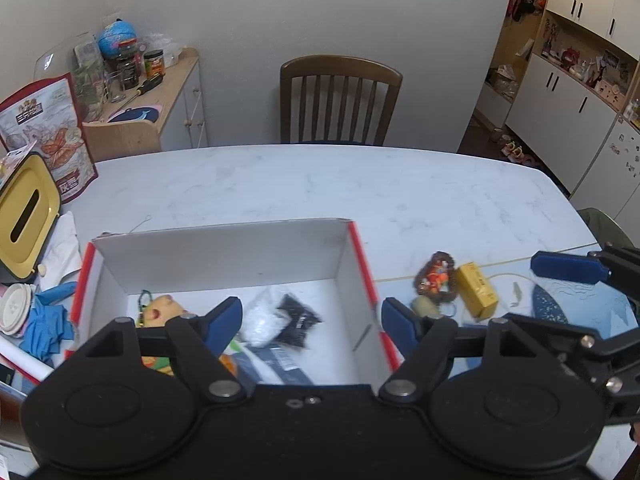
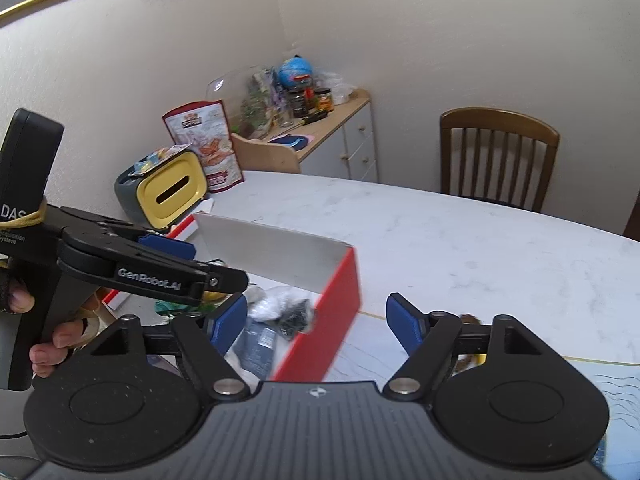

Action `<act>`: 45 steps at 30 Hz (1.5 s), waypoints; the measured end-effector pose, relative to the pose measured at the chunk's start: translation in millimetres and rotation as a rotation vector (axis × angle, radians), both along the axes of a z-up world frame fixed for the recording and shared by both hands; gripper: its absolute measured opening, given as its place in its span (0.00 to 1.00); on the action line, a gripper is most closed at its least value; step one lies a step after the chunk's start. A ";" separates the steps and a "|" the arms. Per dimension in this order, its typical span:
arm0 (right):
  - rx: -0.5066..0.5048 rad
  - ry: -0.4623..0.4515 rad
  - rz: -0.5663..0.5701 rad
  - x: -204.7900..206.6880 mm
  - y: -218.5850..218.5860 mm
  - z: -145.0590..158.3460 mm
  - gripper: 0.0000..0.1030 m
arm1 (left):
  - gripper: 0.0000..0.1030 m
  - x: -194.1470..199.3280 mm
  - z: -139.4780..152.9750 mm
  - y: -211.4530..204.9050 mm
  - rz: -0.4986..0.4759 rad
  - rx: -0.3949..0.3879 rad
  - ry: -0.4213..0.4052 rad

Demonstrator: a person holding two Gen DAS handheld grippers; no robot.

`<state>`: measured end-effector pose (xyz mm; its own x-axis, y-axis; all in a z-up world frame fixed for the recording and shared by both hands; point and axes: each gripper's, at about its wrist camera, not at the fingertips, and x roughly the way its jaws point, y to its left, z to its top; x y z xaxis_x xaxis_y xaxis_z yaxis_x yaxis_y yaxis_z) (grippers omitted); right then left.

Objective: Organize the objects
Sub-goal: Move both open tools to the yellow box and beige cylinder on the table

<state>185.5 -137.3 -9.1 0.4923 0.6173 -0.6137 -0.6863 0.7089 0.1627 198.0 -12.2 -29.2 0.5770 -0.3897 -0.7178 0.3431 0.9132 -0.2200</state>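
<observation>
A cardboard box (image 1: 362,264) with red outer walls and a white inside stands on the table. In it lie a yellow plush toy (image 1: 160,310), a white bag (image 1: 262,322), a black bag (image 1: 298,318) and a dark blue packet (image 1: 280,364). My left gripper (image 1: 312,320) hovers open over the box's near edge, holding nothing. Right of the box lie a brown bead bracelet with an orange charm (image 1: 436,278), a yellow block (image 1: 478,290) and a beige piece (image 1: 426,306). My right gripper (image 2: 316,324) is open and empty, above the box's red corner (image 2: 324,320).
A yellow and grey tissue box (image 1: 24,216), a snack pouch (image 1: 52,132), blue gloves (image 1: 44,328) and a white cup lid (image 1: 14,306) crowd the table's left end. A wooden chair (image 1: 340,100) stands behind the table. A hand (image 2: 48,348) holds the left gripper's handle.
</observation>
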 end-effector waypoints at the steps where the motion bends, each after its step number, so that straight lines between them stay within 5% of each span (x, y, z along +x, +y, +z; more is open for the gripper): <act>1: 0.003 -0.003 -0.004 0.8 -6.6 0.7 0.78 | 0.76 -1.9 0.9 -3.9 0.000 -0.001 -0.001; 11: 0.012 -0.008 -0.035 15.0 -67.7 -1.7 0.80 | 0.84 -18.1 6.3 -43.8 -0.002 -0.002 -0.013; 18: 0.008 0.000 -0.056 30.8 -106.3 -11.3 0.81 | 0.99 -25.7 7.6 -72.4 0.009 -0.002 -0.040; 32: -0.033 0.057 -0.087 82.6 -144.5 -46.4 0.81 | 0.99 -38.4 -14.9 -143.8 0.036 0.029 -0.085; 45: -0.085 0.136 -0.040 115.7 -138.8 -87.8 0.81 | 0.99 -38.3 -66.4 -182.7 0.170 0.077 -0.044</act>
<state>301.3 -276.0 -96.9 0.4243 0.5419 -0.7254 -0.6329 0.7504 0.1904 159.7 -195.0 -95.6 0.6612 -0.2288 -0.7145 0.1899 0.9724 -0.1356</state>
